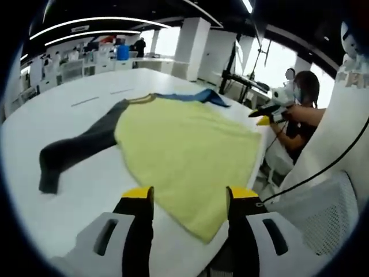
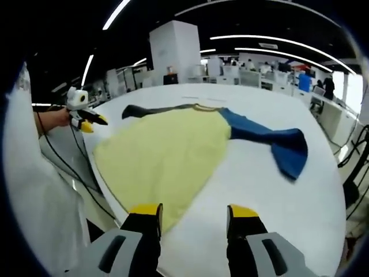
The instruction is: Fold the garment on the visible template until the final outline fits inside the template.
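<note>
Your garment [image 1: 184, 144] lies flat on the white desk [image 1: 86, 173], yellow body in the middle, a dark grey sleeve [image 1: 75, 147] stretched to one side and a blue sleeve [image 2: 271, 138] to the other. The sleeve-to-sleeve line is the long axis, and it runs across in front of you; the collar points away, the hem toward you.

Your left hand-held gripper [image 1: 189, 205] is released, jaws spread, hovering just above the near hem corner and holding nothing. The grey sleeve lies off to its left, well apart. Your right hand-held gripper [image 2: 193, 222] is likewise released and empty, with its left jaw over the hem edge and the right jaw over bare desk. The blue sleeve lies up and to its right, so that arm looks the nearer one for it (and the left for the grey).

I can't make out any template outline on the desk. The garment's far edge near the desk rim is hard to read. Another person [image 1: 302, 109] beside the desk holds a similar tool [image 1: 271, 109].
</note>
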`<state>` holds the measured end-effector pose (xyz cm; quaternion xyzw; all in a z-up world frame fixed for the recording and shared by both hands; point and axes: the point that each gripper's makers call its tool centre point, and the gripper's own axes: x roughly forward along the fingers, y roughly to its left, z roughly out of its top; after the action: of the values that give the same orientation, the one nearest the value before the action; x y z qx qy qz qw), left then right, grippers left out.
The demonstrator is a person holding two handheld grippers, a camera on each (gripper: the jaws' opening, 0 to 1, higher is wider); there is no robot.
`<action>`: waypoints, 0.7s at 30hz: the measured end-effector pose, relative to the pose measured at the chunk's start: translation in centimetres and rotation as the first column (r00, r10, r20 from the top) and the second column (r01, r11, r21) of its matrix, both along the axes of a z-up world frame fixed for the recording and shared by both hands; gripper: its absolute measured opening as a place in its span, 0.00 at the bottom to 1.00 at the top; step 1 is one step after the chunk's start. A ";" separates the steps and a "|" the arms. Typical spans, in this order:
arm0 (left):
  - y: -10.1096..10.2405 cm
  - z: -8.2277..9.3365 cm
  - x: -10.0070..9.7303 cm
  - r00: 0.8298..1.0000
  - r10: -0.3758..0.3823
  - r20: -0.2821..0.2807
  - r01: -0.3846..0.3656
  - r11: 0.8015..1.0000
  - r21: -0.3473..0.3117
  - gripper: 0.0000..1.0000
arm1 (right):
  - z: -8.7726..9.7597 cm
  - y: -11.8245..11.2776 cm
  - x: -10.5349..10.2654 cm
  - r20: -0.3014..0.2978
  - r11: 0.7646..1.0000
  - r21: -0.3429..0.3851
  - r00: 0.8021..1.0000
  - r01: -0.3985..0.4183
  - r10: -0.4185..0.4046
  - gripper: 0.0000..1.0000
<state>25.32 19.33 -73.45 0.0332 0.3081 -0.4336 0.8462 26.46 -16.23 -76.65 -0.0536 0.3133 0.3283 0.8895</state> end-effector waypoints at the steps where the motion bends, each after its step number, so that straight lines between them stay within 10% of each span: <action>1: 0.0 0.0 0.0 1.000 -0.001 0.000 0.001 1.000 0.002 0.49 | 0.0 -0.2 0.3 0.000 1.000 0.005 1.000 0.009 -0.009 0.43; 21: -0.2 0.3 0.1 1.000 0.002 -0.002 -0.002 1.000 -0.002 0.54 | -0.3 -2.6 4.9 0.035 0.998 -0.025 0.997 0.065 -0.064 0.46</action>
<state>25.45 19.09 -73.15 0.0315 0.3087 -0.4331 0.8462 31.35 -18.78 -76.96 -0.0607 0.3040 0.2942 0.9041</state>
